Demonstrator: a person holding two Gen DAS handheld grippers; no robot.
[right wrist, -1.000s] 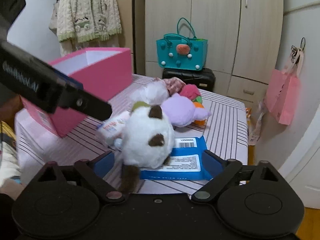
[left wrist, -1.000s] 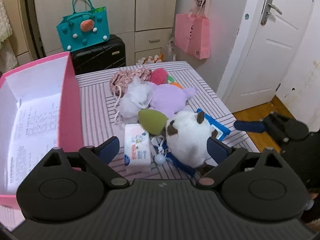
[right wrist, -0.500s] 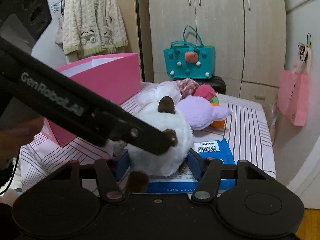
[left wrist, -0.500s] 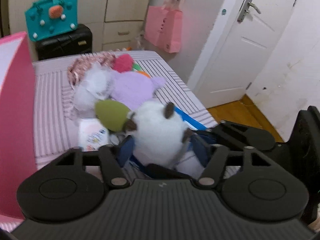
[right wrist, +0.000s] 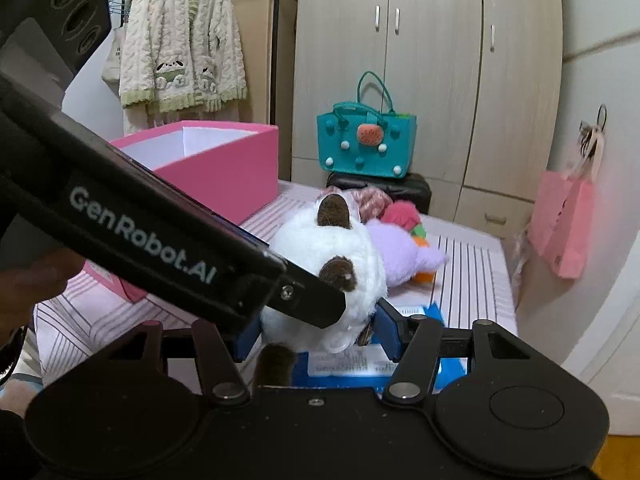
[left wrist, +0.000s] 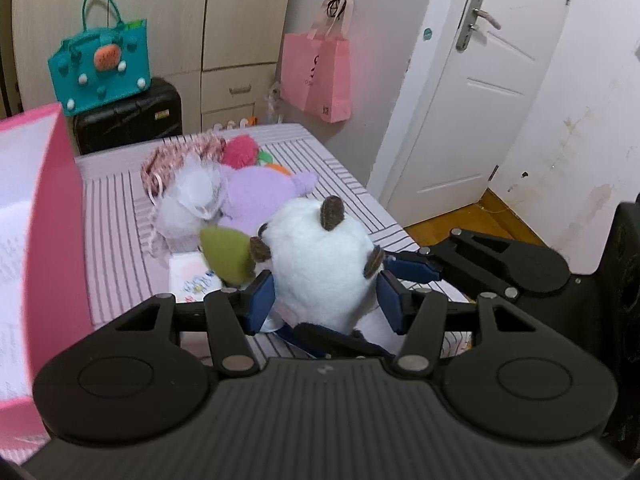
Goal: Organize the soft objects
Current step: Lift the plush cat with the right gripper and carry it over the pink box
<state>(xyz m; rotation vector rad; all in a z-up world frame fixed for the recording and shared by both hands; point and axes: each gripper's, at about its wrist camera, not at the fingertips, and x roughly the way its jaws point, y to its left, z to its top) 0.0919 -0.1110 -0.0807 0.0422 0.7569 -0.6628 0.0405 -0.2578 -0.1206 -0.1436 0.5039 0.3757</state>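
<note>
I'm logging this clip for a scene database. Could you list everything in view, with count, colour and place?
White plush: 1, white with brown ears, front of bed, between both grippers' pads.
Purple plush: 1, lilac, behind it.
Fluffy white toy: 1, left of the purple one.
Red plush: 1, at the back of the pile.
Wipes packs: 2, white and blue, on the bed.
Storage box: 1, pink, open, bed's left side.
Felt bag: 1, teal, on a black suitcase.
Paper bag: 1, pink, hanging by the door.
Left gripper: closing on the white plush.
Right gripper: gripping it too.
</note>
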